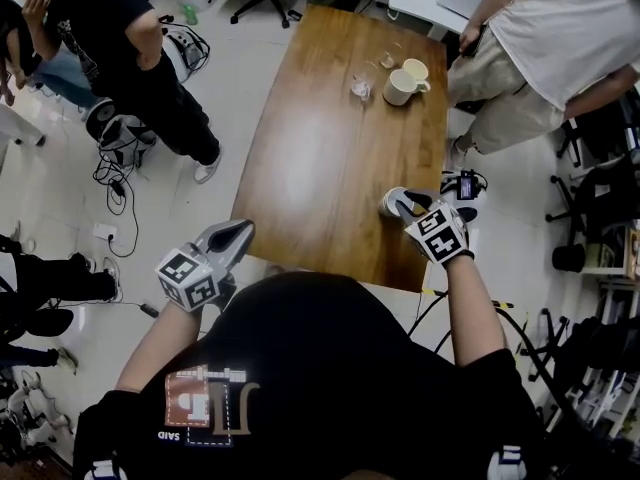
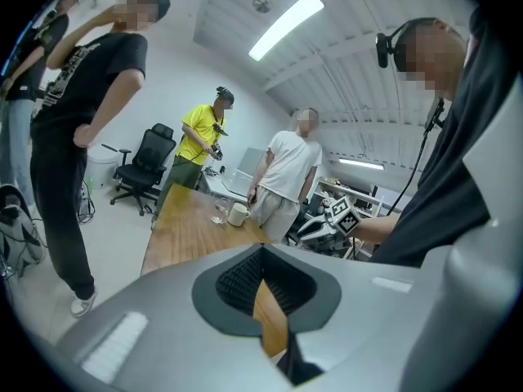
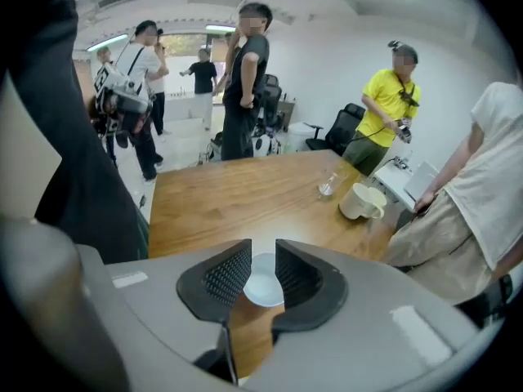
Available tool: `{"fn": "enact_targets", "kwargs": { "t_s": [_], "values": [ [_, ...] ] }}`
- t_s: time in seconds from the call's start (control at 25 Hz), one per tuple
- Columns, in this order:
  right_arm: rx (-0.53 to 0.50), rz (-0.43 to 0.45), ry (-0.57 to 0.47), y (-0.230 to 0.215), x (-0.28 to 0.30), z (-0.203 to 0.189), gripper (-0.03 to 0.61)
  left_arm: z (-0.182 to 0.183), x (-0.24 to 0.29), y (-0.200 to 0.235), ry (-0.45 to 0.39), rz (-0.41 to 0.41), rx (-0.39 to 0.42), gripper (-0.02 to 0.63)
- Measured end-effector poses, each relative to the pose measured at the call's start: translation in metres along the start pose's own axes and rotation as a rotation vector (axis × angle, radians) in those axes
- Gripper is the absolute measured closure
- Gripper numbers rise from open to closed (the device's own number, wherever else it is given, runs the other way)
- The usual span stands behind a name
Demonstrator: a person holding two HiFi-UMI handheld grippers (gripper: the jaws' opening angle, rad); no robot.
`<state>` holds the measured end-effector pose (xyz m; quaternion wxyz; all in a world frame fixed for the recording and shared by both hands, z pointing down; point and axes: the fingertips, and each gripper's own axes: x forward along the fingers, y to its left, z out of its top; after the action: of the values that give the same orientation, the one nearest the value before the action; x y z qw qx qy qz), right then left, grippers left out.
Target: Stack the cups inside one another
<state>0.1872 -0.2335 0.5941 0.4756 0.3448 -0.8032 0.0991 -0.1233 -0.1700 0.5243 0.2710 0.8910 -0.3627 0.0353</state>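
My right gripper [image 3: 263, 256] is standing with jaws spread around the small white cup [image 3: 263, 291] at the near edge of the table [image 3: 212, 194], not squeezing it. I should centre on it, close gently and keep it upright. My left gripper [image 2: 261, 251] is idling, jaws pressed together, empty.

Bright overhead strip light [image 2: 286, 24]; glare on table [image 1: 320, 138]; fisheye-warped edges.

Left gripper [image 1: 238, 234], jaws together, held near level, right gripper [image 1: 396, 204], jaws apart (tilted steeply down), both held out in front.
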Motion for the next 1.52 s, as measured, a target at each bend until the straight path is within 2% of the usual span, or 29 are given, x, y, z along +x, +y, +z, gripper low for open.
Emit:
{"fn": "enact_targets", "kwargs": {
  "t_s": [0.12, 0.24, 0.4, 0.6, 0.8, 0.92, 1.2, 1.4, 1.52],
  "values": [
    [0.179, 0.014, -0.211, -0.003, -0.030, 0.028, 0.508, 0.004, 0.004, 0.000, -0.007, -0.022, 0.004, 0.612],
    [0.390, 0.088, -0.418, 0.004, -0.056, 0.044, 0.546, 0.012, 0.006, 0.000, -0.010, -0.049, 0.010, 0.612],
    [0.574, 0.160, -0.619, 0.015, -0.090, 0.049, 0.565, 0.028, 0.011, 0.004, -0.025, -0.087, 0.036, 0.612],
    [0.814, 0.242, -0.813, 0.035, -0.118, 0.031, 0.565, 0.037, 0.017, 0.004, -0.035, -0.117, 0.051, 0.612],
    [0.974, 0.299, -0.871, 0.056, -0.124, 0.000, 0.566, 0.031, 0.027, -0.017, -0.023, -0.156, 0.060, 0.612],
    [1.011, 0.312, -0.890, 0.060, -0.133, -0.014, 0.566, 0.029, 0.033, -0.032, -0.024, -0.170, 0.058, 0.612],
    [0.971, 0.300, -0.880, 0.060, -0.154, -0.045, 0.566, 0.012, 0.029, -0.066, -0.015, -0.166, 0.062, 0.612],
    [0.971, 0.320, -0.877, 0.058, -0.149, -0.049, 0.566, -0.008, 0.018, -0.075, 0.012, -0.139, 0.053, 0.612],
    [0.934, 0.310, -0.852, 0.059, -0.144, -0.044, 0.566, -0.013, 0.011, -0.073, 0.015, -0.113, 0.042, 0.612]
  ]
}}
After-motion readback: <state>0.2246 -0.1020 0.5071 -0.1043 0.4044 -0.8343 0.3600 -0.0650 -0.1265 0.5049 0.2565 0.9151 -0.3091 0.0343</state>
